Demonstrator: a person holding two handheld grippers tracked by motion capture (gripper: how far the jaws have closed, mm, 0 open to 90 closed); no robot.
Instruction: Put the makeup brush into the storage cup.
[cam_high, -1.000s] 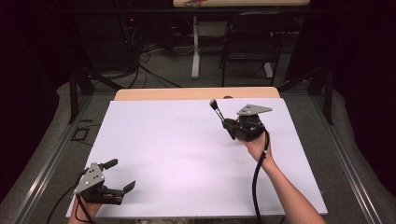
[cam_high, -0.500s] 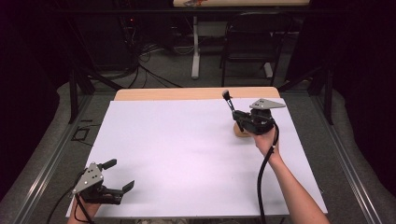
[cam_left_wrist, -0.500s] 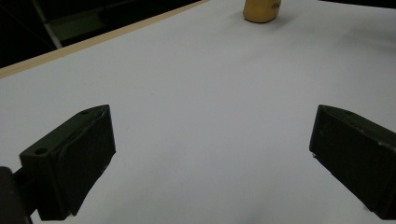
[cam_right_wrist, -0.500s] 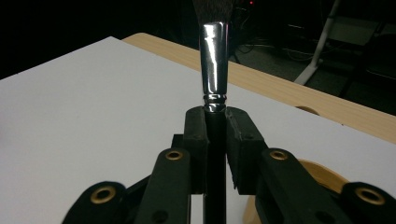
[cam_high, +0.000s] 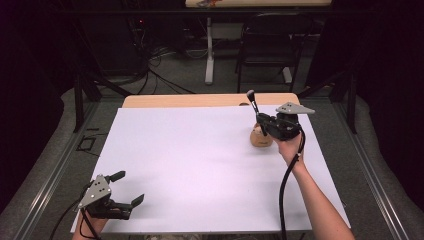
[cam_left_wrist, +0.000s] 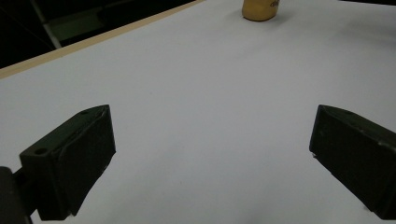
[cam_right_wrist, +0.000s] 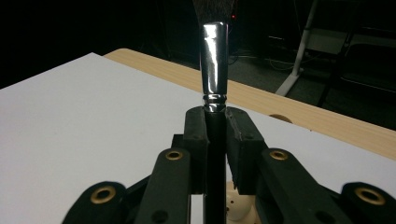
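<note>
A make-up brush with a black handle, a silver ferrule and dark bristles stands nearly upright, bristles up. My right gripper is shut on its handle at the table's far right; in the right gripper view the jaws press the handle from both sides. Right under them sits a small tan wooden holder, partly hidden; I cannot tell whether the handle's lower end touches it. At the near left corner my left gripper rests open and holds nothing. The holder is far ahead of it.
A white sheet covers most of the table, with a strip of bare wood along the far edge. Behind the table stand a black chair and a table leg among floor cables.
My right gripper has carried the brush to the right and it now stands over the tan holder. The left gripper has stayed where it was.
</note>
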